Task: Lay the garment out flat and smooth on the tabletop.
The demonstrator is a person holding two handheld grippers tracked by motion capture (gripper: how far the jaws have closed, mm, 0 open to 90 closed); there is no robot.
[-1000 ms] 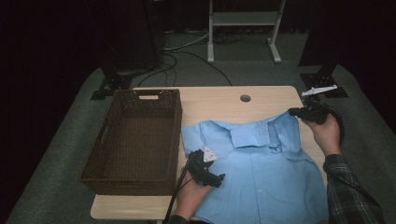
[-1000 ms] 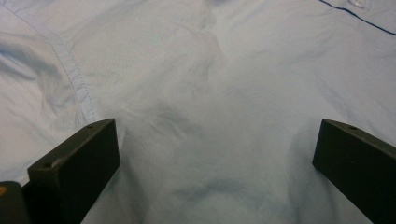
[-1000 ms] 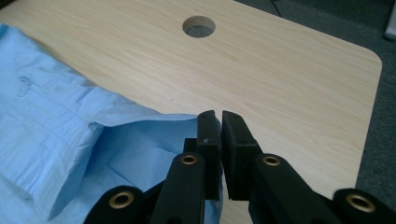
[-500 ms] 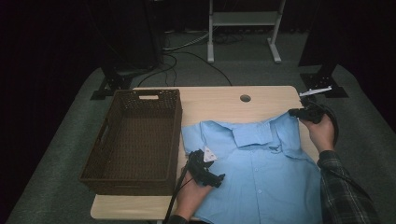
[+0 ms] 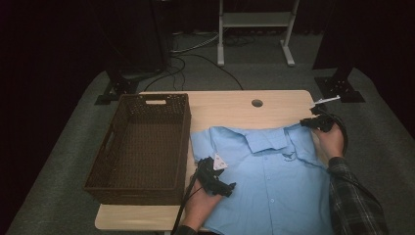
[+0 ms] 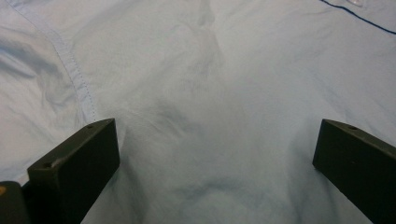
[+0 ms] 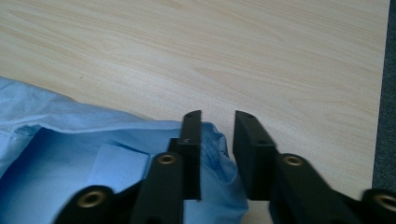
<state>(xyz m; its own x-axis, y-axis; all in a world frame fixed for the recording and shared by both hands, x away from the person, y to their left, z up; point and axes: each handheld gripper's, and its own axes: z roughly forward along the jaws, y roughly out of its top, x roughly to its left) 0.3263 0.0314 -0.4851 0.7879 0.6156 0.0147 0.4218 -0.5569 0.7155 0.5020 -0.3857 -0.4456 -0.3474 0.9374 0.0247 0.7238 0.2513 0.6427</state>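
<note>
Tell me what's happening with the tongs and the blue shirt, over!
Left tongs open wide on shirt front. Right tongs just opening at the shirt's corner, cloth between jaws. Basket beside, nothing blocking.

The light blue shirt [image 5: 274, 186] lay spread flat on its back across the near right part of the wooden table [image 5: 230, 110], collar [image 5: 266, 138] toward the far side and its button front facing up, with small white buttons down the middle. A little dark mark sat on its chest. The cloth was softly creased, a stitched seam running along one sleeve [image 6: 70, 65]. Its far right corner [image 7: 219, 154] was bunched up and rumpled near the table's right edge.
</note>
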